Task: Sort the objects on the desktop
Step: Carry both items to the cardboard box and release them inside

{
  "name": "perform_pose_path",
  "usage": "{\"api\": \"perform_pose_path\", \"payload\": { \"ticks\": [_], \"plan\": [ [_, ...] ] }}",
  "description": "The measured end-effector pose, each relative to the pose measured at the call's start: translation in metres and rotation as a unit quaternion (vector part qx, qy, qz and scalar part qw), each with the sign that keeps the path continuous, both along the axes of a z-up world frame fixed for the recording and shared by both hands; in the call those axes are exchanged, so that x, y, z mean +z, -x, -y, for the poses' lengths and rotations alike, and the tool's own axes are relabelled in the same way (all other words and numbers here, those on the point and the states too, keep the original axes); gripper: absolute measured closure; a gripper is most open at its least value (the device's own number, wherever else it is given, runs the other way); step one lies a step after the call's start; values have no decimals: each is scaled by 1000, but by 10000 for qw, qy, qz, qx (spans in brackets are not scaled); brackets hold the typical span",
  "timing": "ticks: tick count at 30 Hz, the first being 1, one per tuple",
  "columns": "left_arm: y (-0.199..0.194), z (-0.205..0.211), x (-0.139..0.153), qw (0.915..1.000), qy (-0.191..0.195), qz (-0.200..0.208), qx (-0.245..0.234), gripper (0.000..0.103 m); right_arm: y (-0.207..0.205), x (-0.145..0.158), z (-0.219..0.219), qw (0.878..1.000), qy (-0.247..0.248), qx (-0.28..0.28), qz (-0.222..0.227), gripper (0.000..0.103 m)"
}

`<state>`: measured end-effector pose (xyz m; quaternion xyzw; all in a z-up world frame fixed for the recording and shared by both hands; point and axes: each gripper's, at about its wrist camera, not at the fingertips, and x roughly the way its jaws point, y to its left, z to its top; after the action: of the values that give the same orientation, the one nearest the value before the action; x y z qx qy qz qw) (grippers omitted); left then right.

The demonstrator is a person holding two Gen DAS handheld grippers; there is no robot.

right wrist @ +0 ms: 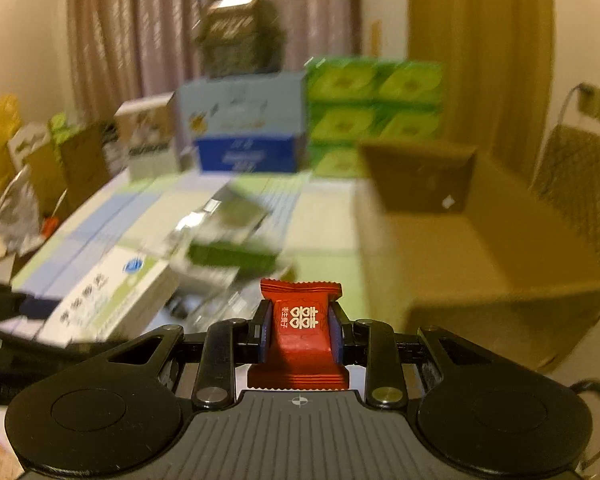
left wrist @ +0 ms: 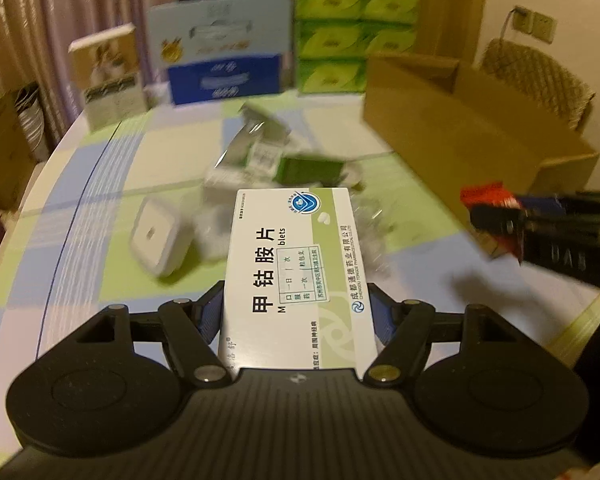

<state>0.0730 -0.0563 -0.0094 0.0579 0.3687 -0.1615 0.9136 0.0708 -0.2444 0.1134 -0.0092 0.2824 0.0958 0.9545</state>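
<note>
Tongs (left wrist: 296,312) above a checked tablecloth (left wrist: 80,184), curtains (left wrist: 40,4) behind.

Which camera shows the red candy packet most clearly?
The right wrist view: the candy packet sits sharp and central in the right gripper, print readable. The left wrist view shows it only as a blurred red patch at the right edge.

Place: I take this for a home dining room.
Table: my view covers a checked cloth (left wrist: 100,184) on it.
Window: pleated curtains (right wrist: 148,40) hang behind.
Seating: 1 wicker chair (left wrist: 540,80) by a wall socket (left wrist: 536,24).
Stock: stacked tissue packs (left wrist: 352,36).
</note>
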Motion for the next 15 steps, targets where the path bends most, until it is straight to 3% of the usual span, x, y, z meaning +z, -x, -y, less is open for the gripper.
{"api": "perform_pose_path", "payload": {
  "ticks": [7,15],
  "plan": [
    [-22,76,50,9979,284,276,-516,36,-30,41,72,9978,177,-564,310,77],
    [-61,174,72,9923,563,223,-1078,36,-62,32,136,9961,169,-866,35,77]
  ]
}}
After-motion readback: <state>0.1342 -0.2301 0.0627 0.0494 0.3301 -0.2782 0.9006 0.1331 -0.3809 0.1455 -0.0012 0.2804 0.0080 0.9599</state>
